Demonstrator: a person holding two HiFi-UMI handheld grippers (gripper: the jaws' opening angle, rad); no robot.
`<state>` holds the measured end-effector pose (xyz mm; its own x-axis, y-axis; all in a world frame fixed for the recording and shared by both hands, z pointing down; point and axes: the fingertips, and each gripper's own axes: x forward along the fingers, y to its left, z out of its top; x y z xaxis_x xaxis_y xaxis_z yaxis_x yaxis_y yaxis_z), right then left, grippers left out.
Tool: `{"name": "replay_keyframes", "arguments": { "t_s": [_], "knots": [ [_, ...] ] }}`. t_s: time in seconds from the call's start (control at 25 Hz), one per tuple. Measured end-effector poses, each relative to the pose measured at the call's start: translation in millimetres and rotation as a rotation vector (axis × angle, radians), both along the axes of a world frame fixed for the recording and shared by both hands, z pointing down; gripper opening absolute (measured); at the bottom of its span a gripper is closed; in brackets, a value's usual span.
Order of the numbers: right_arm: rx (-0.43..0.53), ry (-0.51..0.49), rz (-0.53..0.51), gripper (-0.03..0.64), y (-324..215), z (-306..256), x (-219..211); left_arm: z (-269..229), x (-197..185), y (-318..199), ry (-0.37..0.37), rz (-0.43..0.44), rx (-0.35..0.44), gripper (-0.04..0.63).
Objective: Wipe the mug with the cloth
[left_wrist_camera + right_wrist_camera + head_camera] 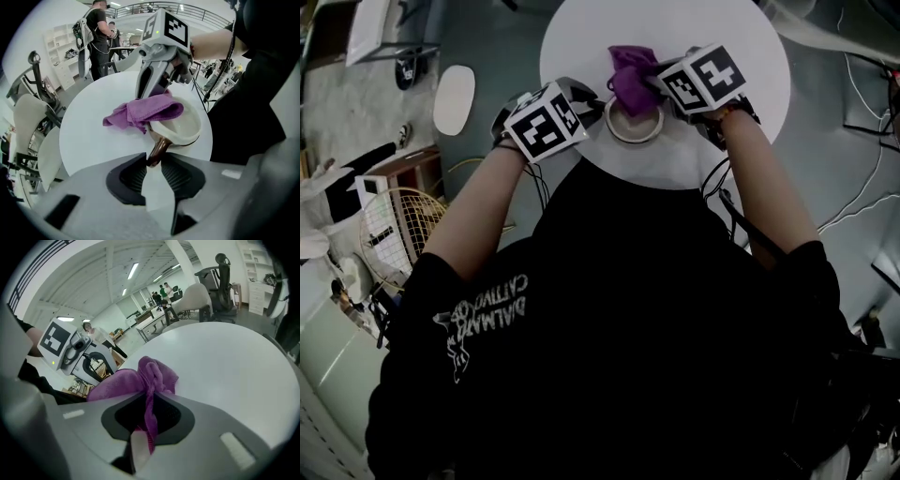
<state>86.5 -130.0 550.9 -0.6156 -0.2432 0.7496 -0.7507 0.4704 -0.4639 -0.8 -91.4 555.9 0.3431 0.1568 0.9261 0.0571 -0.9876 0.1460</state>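
Observation:
A mug (633, 122), cream inside and brown outside, stands on the round white table (750, 66) close to its near edge. My left gripper (152, 161) is shut on the mug's brown handle (158, 149), which sticks out toward me. A purple cloth (143, 110) lies bunched over the far rim of the mug (180, 126). My right gripper (149, 401) is shut on this cloth (145, 378) and holds it against the rim from the far right side. From above, the cloth (630, 80) sits just beyond the mug, between the two marker cubes.
A white oval object (454, 98) and a racket (394, 230) lie on the floor left of the table. Cables (862, 112) run over the floor at the right. A person (98, 37) stands far behind the table, and office chairs (197, 298) stand beyond it.

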Motion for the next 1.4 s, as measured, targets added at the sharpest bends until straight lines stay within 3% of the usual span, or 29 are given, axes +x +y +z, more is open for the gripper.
{"name": "replay_keyframes", "arguments": {
  "t_s": [0.48,0.76,1.4],
  "knots": [
    [0.002,-0.046,0.085,0.057,49,-1,32,0,4,13,-0.031,-0.108,-0.005,0.095],
    [0.008,-0.002,0.064,0.058,71,-3,44,1,11,19,-0.058,-0.148,-0.006,0.095],
    [0.024,-0.006,0.160,0.061,106,-4,36,2,4,23,-0.111,-0.195,0.001,0.094]
  ]
}}
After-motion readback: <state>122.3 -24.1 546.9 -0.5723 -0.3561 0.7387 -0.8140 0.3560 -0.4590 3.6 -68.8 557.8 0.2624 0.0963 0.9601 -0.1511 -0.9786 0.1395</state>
